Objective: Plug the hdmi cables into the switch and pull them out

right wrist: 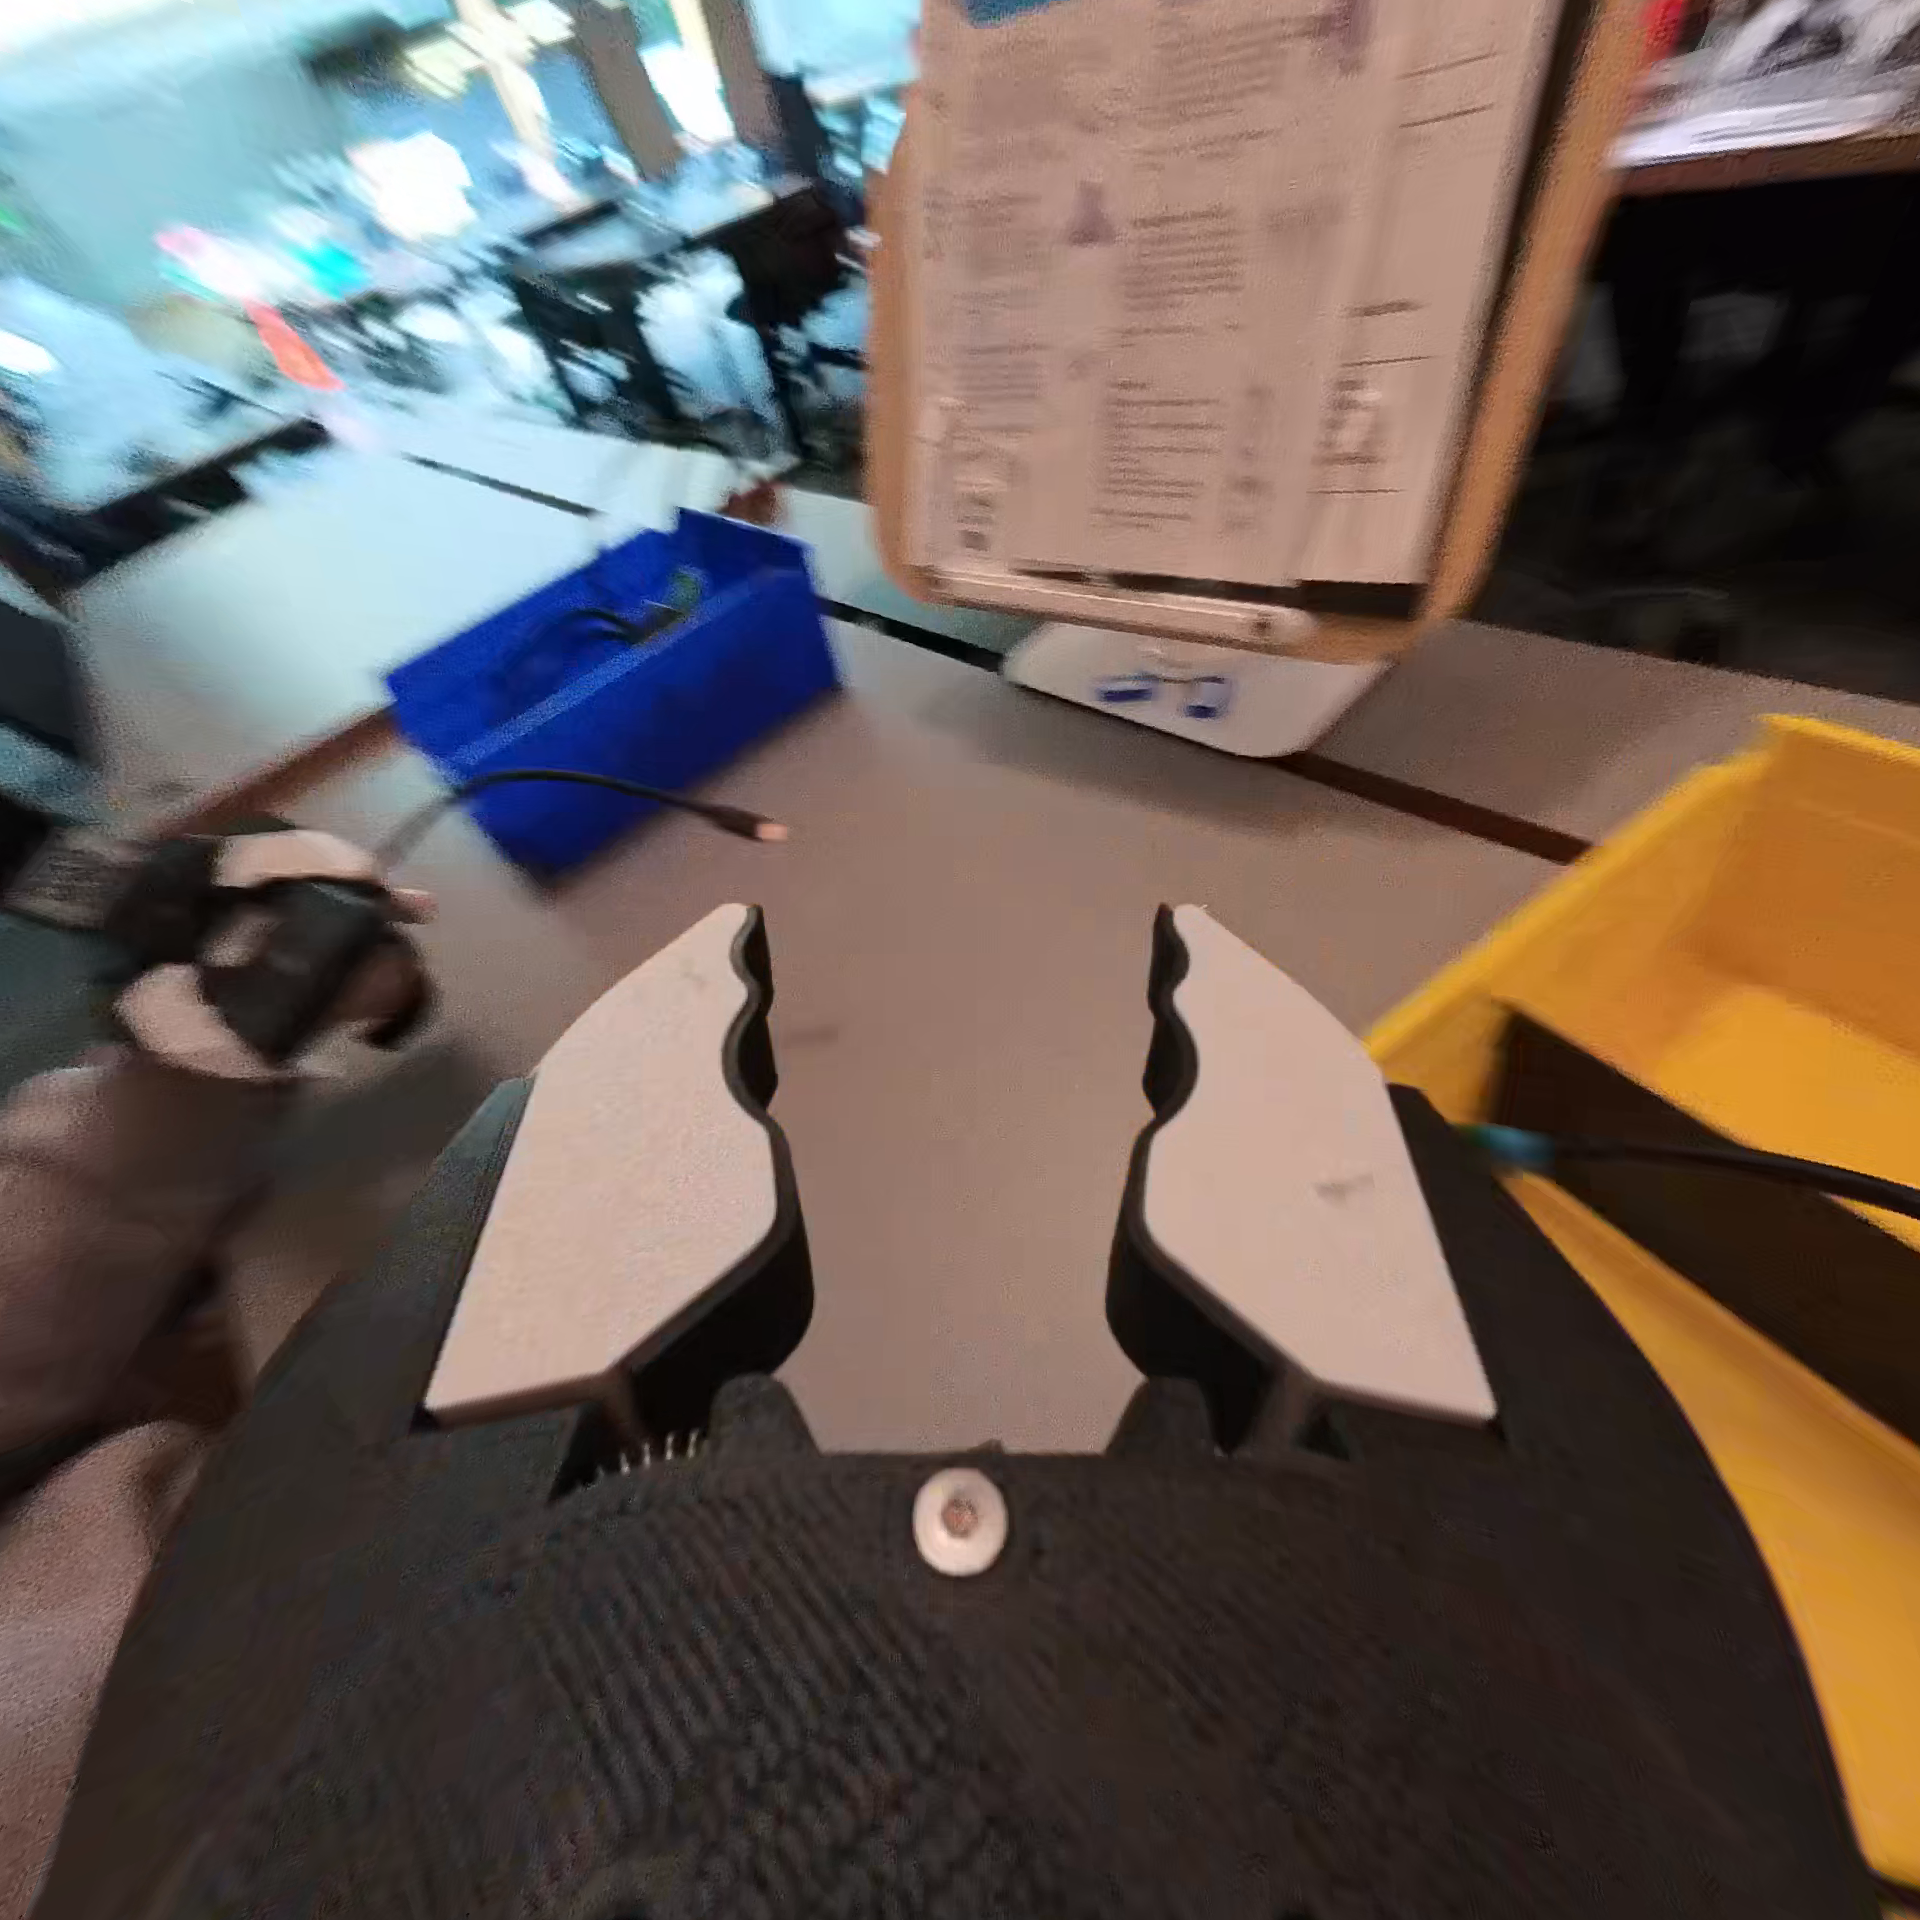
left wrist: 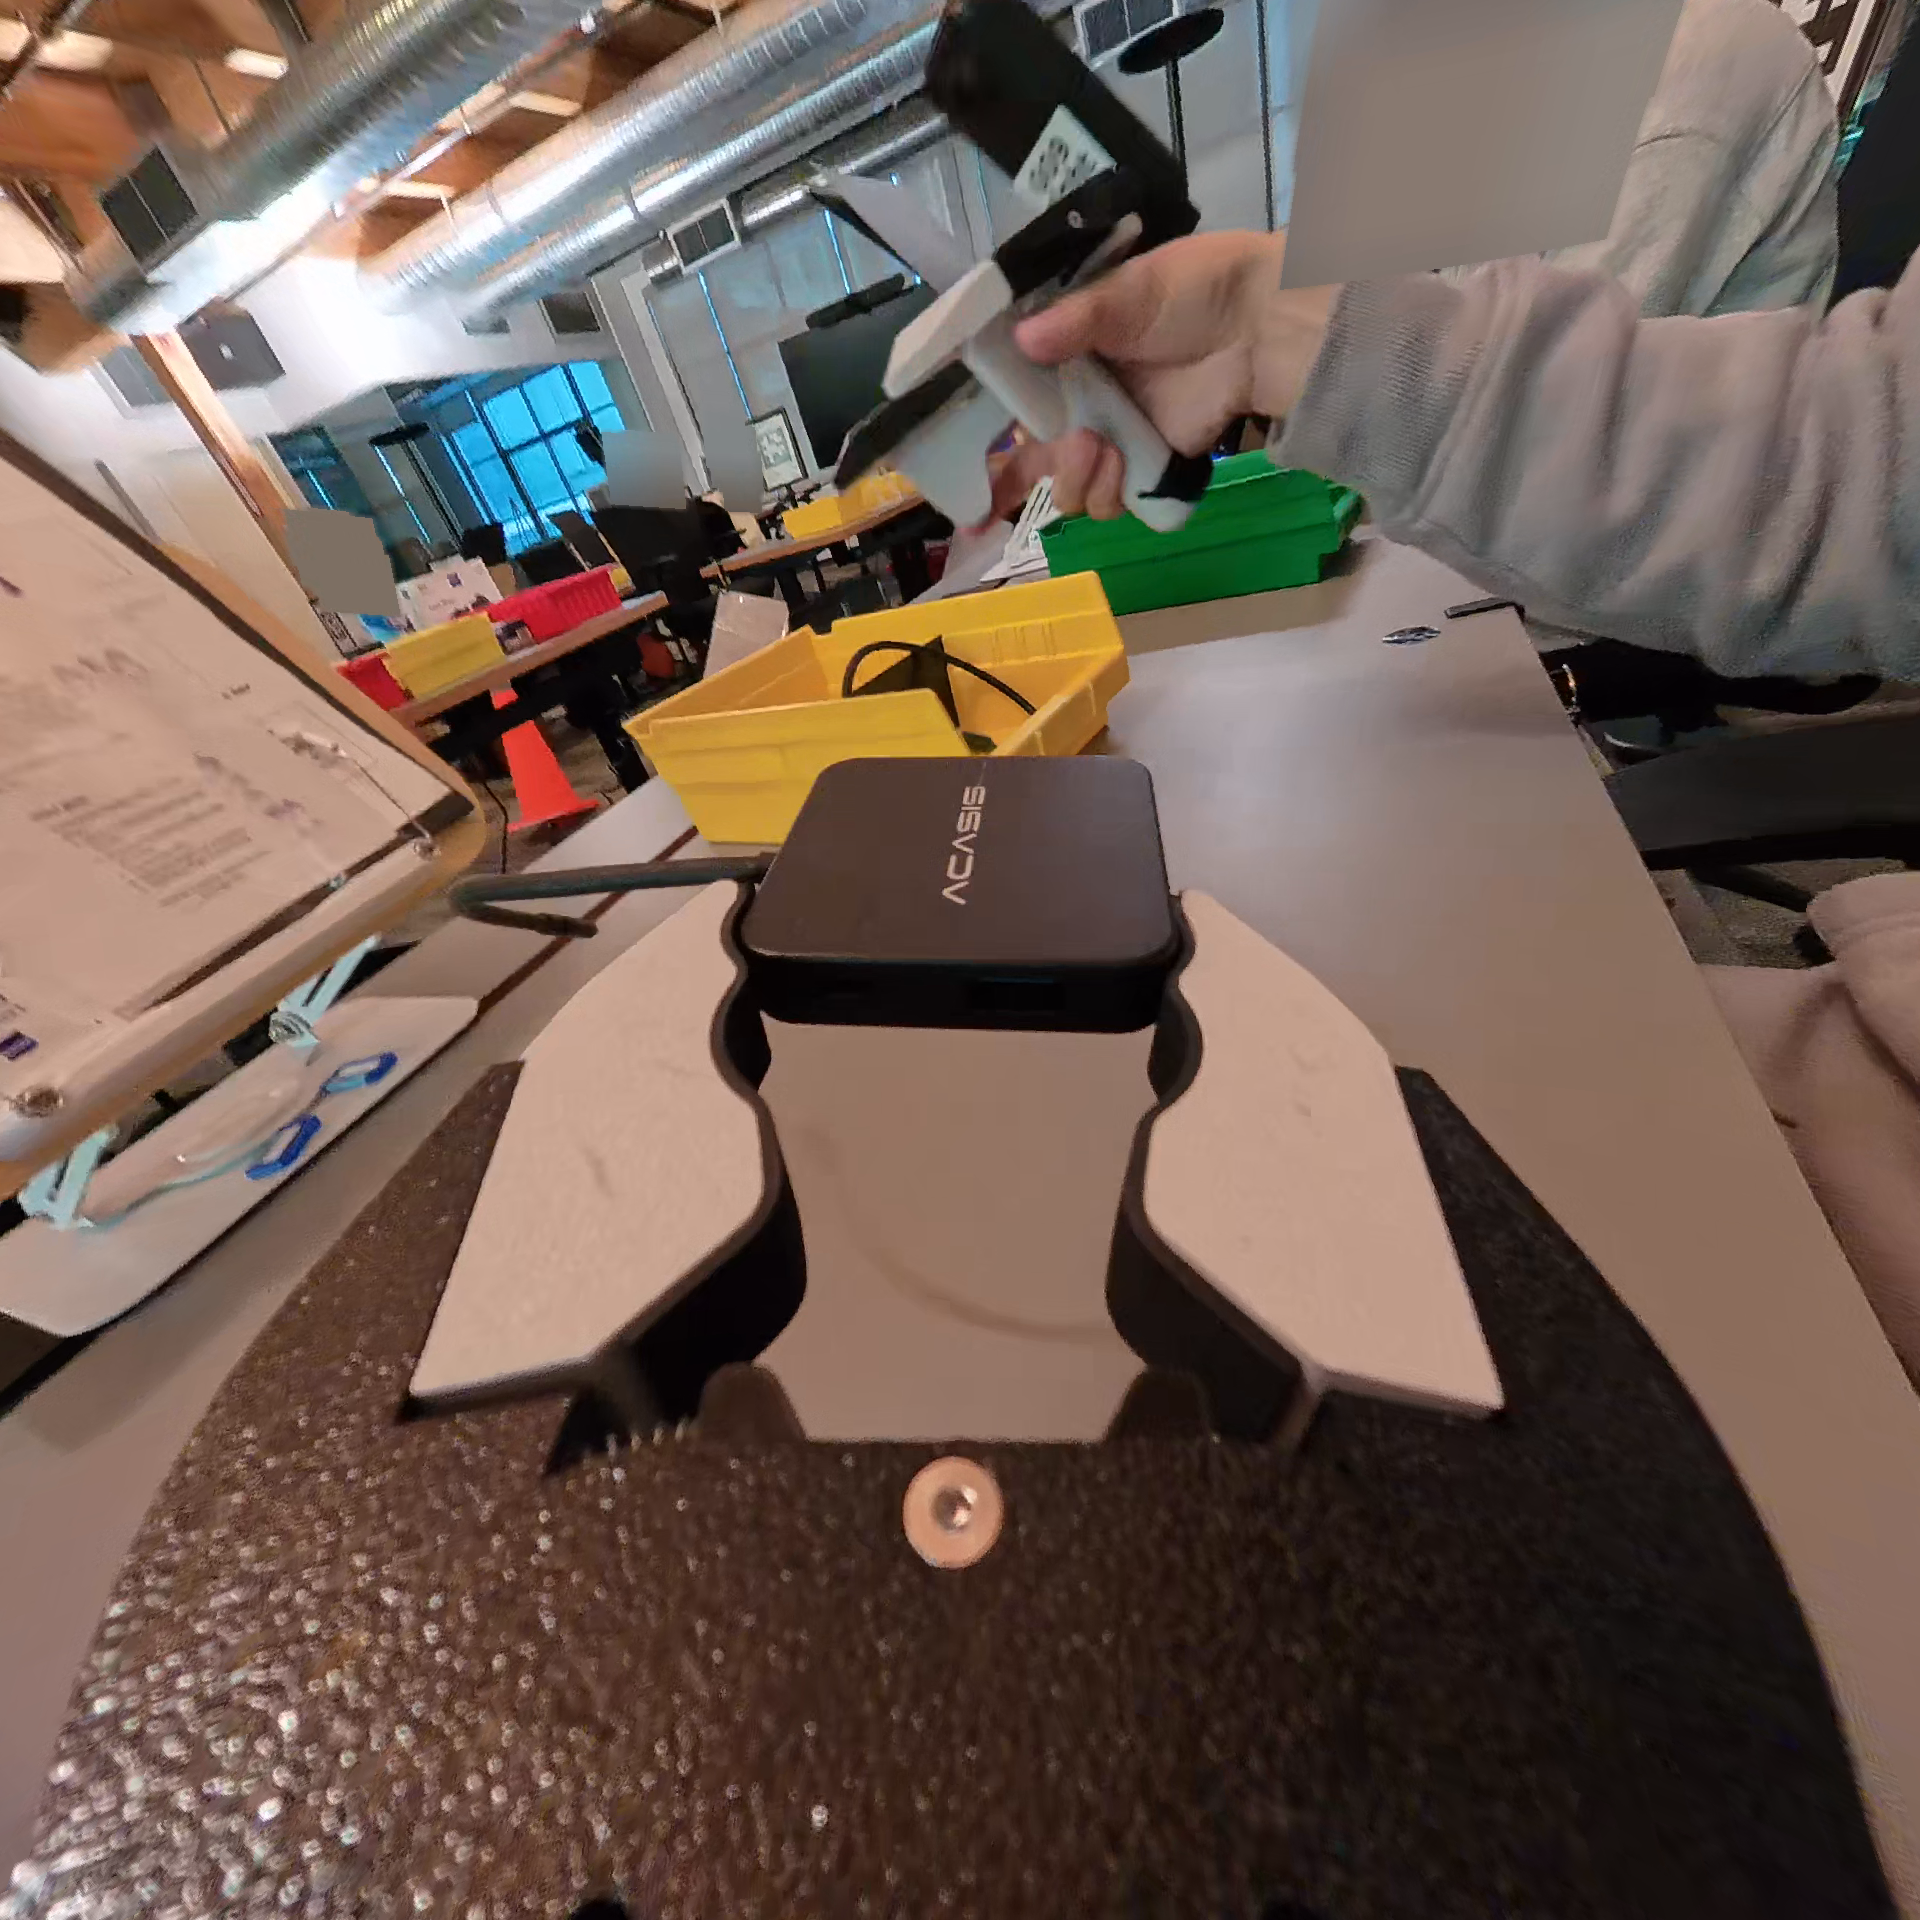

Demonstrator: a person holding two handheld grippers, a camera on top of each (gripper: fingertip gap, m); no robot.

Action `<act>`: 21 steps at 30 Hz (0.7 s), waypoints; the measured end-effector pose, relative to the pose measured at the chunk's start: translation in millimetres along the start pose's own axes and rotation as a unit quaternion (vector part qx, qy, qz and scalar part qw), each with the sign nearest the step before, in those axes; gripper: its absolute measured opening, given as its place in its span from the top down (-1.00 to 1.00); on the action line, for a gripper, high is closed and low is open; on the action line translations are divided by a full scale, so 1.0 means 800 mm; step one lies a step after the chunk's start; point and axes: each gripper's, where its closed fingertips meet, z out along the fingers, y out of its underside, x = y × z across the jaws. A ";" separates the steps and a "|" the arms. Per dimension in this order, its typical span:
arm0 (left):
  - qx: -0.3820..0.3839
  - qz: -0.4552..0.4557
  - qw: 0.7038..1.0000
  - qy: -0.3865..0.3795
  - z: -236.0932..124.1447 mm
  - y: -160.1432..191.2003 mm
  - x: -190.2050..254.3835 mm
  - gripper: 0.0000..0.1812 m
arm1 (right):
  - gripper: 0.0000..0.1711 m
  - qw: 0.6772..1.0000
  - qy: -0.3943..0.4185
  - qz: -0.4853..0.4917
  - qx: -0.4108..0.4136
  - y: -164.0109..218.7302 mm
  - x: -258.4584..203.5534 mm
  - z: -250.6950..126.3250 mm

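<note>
Grey table (left wrist: 1351,831) with switch (left wrist: 961,862), yellow bin (left wrist: 831,727), green bin (left wrist: 1195,551).

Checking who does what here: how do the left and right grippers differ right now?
The left gripper is shut on the black switch, its fingertips at the switch's two sides; the right gripper is open and empty. The left sits low at the table; the right is raised in the air near the yellow bin. Both have pale fingers with wavy black pads.
</note>
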 end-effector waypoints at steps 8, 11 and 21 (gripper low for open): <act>0.019 0.089 0.996 0.010 0.032 -0.023 0.031 0.20 | 0.08 0.902 -0.351 0.183 -0.174 0.124 -0.255 0.077; -0.005 0.136 0.991 0.005 0.041 -0.017 0.038 0.20 | 0.15 0.878 -0.385 0.189 -0.213 0.143 -0.293 0.092; -0.032 0.102 0.993 -0.059 0.038 0.008 0.014 0.11 | 0.84 0.922 -0.328 0.039 -0.204 0.118 -0.240 0.106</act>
